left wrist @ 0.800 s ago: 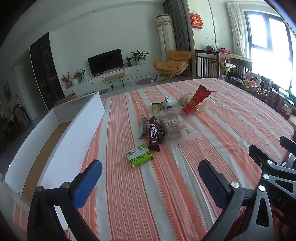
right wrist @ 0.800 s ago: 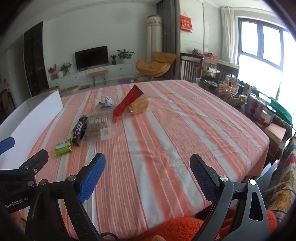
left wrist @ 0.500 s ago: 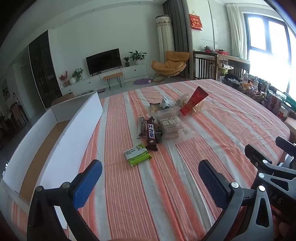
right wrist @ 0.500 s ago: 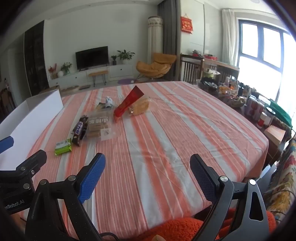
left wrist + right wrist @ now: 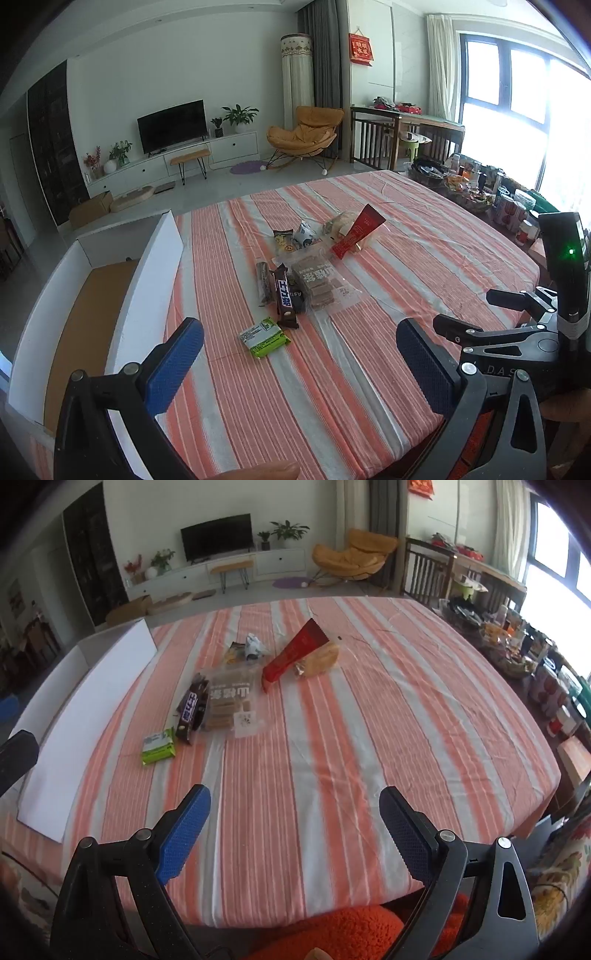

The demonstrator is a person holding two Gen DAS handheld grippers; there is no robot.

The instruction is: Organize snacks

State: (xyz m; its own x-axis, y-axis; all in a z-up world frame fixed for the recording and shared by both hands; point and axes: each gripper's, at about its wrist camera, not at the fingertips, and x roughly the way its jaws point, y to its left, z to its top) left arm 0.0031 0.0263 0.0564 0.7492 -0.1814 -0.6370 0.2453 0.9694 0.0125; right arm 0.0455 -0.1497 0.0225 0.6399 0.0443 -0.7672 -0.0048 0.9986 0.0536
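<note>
Snacks [image 5: 295, 280] lie in a small bunch in the middle of the striped desk [image 5: 424, 266], with a white box [image 5: 147, 295] on the left. Both the left hand-held gripper [image 5: 295, 363] and the right hand-held gripper [image 5: 295, 832] are wide and hold nothing. Far shelves look blurry.

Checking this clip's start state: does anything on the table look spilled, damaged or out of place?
Nothing spilled or visibly damaged. The snacks lie in a loose, overlapping heap, with the red packet propped on the bread bun. The green packet lies apart. The white box holds no snacks where visible.
</note>
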